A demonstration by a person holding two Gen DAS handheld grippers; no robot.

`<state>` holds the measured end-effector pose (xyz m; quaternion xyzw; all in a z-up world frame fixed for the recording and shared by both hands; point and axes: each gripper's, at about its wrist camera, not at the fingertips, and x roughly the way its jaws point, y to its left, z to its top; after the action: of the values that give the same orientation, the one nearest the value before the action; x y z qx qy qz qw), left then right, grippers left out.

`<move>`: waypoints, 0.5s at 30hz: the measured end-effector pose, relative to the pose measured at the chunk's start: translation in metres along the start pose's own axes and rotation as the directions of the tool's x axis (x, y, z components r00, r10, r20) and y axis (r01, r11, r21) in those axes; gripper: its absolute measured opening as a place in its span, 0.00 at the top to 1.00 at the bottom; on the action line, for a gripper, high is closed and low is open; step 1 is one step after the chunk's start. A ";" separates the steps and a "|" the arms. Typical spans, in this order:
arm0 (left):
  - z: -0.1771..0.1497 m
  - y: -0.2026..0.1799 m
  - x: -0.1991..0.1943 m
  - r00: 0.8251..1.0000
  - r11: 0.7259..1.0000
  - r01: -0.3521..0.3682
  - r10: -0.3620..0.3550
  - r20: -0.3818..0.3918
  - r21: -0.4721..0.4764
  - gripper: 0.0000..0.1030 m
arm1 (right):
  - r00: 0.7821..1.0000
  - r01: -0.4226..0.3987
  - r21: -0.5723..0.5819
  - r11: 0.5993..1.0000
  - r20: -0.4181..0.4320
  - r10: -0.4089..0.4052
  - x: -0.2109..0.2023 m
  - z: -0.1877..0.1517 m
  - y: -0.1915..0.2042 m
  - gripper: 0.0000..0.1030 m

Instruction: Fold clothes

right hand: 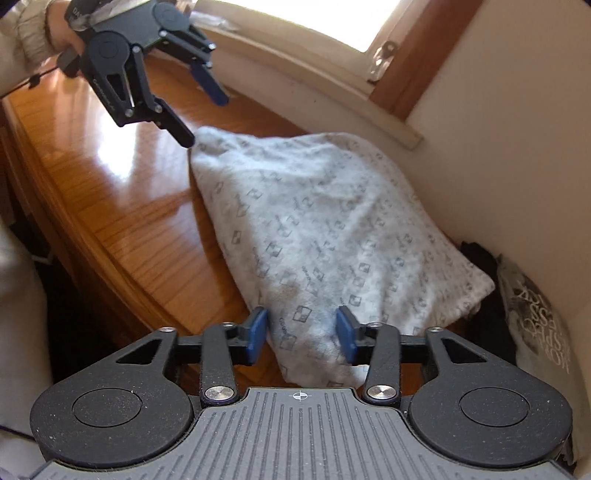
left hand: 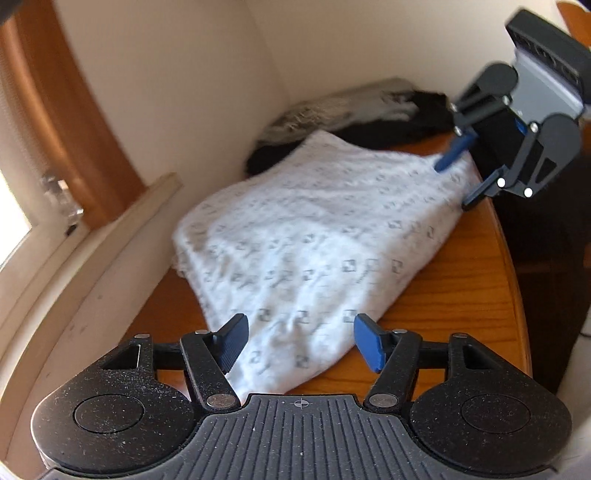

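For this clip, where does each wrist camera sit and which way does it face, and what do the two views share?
Left wrist view: sits on the left gripper, looks down along the white patterned garment on the wooden table toward the wall corner; shows its own fingers, open.
Right wrist view: sits on the right gripper, looks the opposite way toward the window; a sleeve shows.
Shared: garment, table, dark clothes pile, and each other's gripper.

Each unit, the left gripper (left hand: 301,341) and the right gripper (right hand: 303,334), is being built from matte black linkage arms, round pivot housings, silver screws and a ribbed base marked with a crosshair. Blue ribbed pads (left hand: 232,343) are being carried on the fingers. A light quilted sleeve (right hand: 31,27) is being worn.
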<state>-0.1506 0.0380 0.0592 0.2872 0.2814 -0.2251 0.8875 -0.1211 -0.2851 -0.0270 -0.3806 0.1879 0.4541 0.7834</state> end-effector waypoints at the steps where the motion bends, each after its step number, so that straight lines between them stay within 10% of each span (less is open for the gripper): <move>1: 0.002 -0.003 0.005 1.000 1.000 0.006 -0.006 -0.012 0.014 0.35 | 1.000 0.002 -0.021 1.000 -0.012 -0.002 0.002 0.000 0.003 0.50; 7: 0.003 -0.009 0.028 0.998 0.999 0.041 -0.040 -0.043 0.017 0.35 | 0.998 0.064 -0.062 0.996 -0.012 -0.065 0.014 -0.007 -0.003 0.51; 9: 0.002 -0.010 0.032 0.998 0.999 0.046 -0.045 -0.046 0.016 0.35 | 0.999 0.036 -0.053 0.998 -0.018 -0.037 0.018 -0.008 -0.006 0.78; 15: 0.002 -0.015 0.034 0.998 0.999 0.036 -0.034 -0.045 0.034 0.34 | 0.990 0.130 -0.069 0.989 0.072 -0.125 0.001 0.008 -0.009 0.87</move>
<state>-0.1330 0.0177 0.0338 0.3025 0.3022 -0.2391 0.8718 -0.1129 -0.2809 -0.0183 -0.4048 0.1199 0.4220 0.8023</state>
